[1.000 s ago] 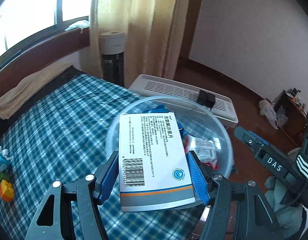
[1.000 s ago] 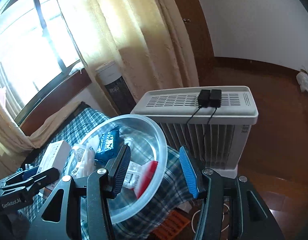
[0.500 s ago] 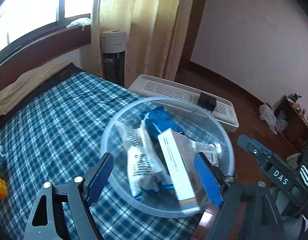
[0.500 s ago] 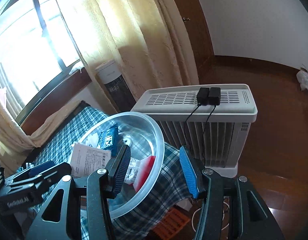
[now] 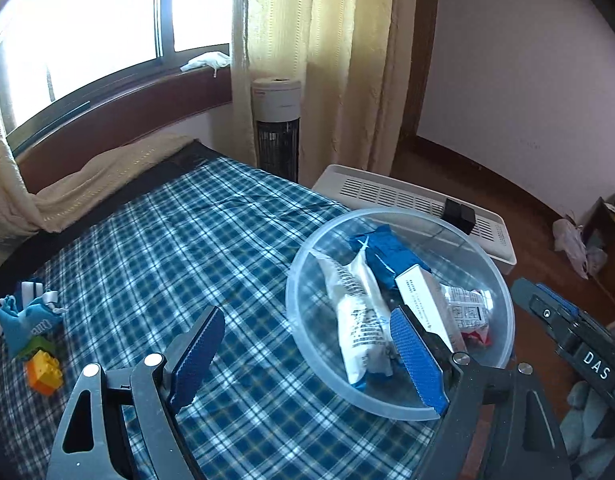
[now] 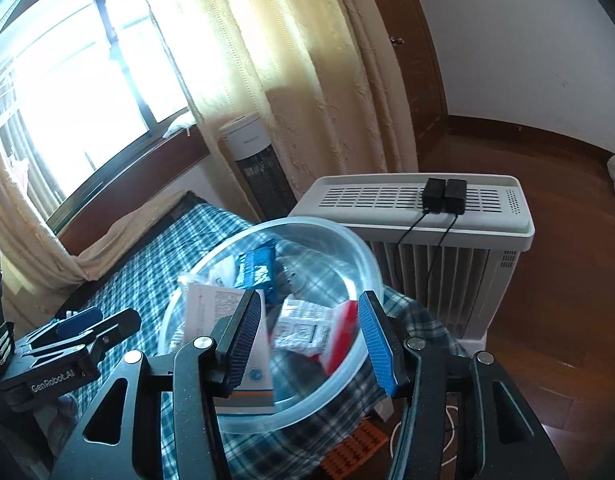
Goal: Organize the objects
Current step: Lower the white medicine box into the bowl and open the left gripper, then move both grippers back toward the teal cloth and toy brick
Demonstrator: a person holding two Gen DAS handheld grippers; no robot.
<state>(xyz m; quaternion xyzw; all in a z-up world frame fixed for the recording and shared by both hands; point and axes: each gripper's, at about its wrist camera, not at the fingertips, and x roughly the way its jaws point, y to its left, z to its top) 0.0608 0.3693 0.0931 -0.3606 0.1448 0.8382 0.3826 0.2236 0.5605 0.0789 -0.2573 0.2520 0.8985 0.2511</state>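
A clear plastic bowl [image 5: 307, 320] sits at the right edge of the blue plaid bed [image 5: 167, 248]. It holds a white medicine box [image 5: 423, 296], a white packet [image 5: 359, 320], a blue packet [image 5: 387, 256] and a red-and-white packet [image 5: 467, 312]. My left gripper [image 5: 307, 356] is open and empty, above the bed just left of the bowl. My right gripper [image 6: 311, 340] is open and empty, in front of the bowl [image 6: 347, 248]; the box [image 6: 215, 308] leans at the bowl's near left side there. The left gripper [image 6: 79, 332] also shows at the lower left of the right wrist view.
Toy blocks and a blue-white cloth item [image 5: 31, 328] lie at the bed's left edge. A white heater [image 6: 427, 216] with two black adapters [image 6: 445, 196] stands beside the bed. A tower fan [image 5: 277, 132], curtains and a window are behind. Wooden floor lies to the right.
My left gripper opened and dropped the medicine box into the bowl, then drew back and to the left. The right gripper stayed almost still.
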